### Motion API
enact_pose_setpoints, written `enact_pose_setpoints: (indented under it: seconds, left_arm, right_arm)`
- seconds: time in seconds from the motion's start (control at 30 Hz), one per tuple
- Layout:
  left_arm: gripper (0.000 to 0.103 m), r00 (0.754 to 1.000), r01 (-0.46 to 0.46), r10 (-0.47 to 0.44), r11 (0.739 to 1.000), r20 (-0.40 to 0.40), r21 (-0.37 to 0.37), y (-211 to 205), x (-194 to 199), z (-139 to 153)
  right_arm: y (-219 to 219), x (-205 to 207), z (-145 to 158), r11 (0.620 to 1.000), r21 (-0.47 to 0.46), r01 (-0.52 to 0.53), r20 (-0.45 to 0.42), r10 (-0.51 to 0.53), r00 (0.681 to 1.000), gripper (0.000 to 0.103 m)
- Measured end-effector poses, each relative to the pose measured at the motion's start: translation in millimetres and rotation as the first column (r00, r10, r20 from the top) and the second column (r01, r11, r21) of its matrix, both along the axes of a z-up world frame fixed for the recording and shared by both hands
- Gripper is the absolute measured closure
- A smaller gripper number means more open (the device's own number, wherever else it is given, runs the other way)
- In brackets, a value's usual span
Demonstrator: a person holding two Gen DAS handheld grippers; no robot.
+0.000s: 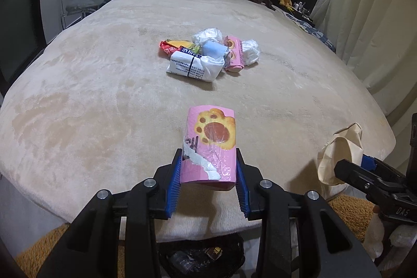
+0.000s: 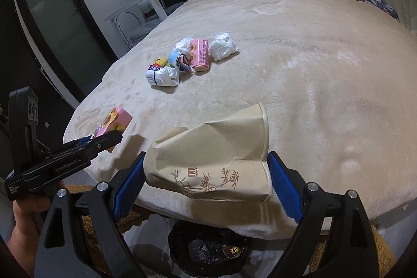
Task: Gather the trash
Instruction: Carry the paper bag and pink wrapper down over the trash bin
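Both your claws are loaded right now. Your left claw [image 1: 208,181] is clamped on the pink snack box [image 1: 209,147], which stands on end between the pads, long axis pointing away from you over the bed [image 1: 91,95]. Your right claw [image 2: 206,181] is pinched on the crushed paper cup [image 2: 211,160], lying crosswise between the pads with its rim to the right.

What matters is the trash bin [image 2: 208,249]: it sits on the floor straight below both claws, just under the bed's near edge, black liner with a few bits in it. I'd say pull back a touch and drop, no sideways reach. The right claw looks a bit more squarely over it. The leftover pile [image 1: 208,54] is mid-bed, well ahead.
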State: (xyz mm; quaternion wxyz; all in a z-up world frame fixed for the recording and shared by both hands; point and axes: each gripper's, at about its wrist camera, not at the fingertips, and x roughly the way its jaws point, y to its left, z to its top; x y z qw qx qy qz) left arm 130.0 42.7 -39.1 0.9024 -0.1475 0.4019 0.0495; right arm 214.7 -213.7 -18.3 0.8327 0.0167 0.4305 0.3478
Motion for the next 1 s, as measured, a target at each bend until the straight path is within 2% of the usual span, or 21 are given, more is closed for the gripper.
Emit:
enact_pose_setpoints:
  seconds: [0.23, 0.5, 0.73, 1.0]
  left_arm:
    - [0.068, 0.999, 0.032, -0.031, 0.999, 0.03, -0.016, -14.7, -40.8, 0.6]
    - [0.068, 0.998, 0.066, -0.065, 0.997, 0.026, -0.04, -32.7, -79.4, -10.0]
    - [0.068, 0.996, 0.084, -0.085, 0.993, -0.016, -0.078, -41.4, -95.1, -30.8]
    - [0.068, 0.99, 0.088, -0.102, 0.987, -0.098, -0.136, -44.2, -102.6, -66.3]
  right_arm:
    - [-3.3, -32.8, -11.9, 1.0, -0.001, -0.024, -0.009, 0.024, 1.0, 0.015]
    - [-6.2, -68.6, -26.6, 0.999, -0.007, -0.049, -0.041, 0.049, 0.998, 0.015]
    - [-11.8, -83.3, -40.9, 0.999, -0.004, -0.053, -0.097, 0.052, 0.994, 0.015]
    - [-9.0, -90.7, -64.7, 0.995, -0.07, -0.07, -0.159, 0.058, 0.986, 0.015]
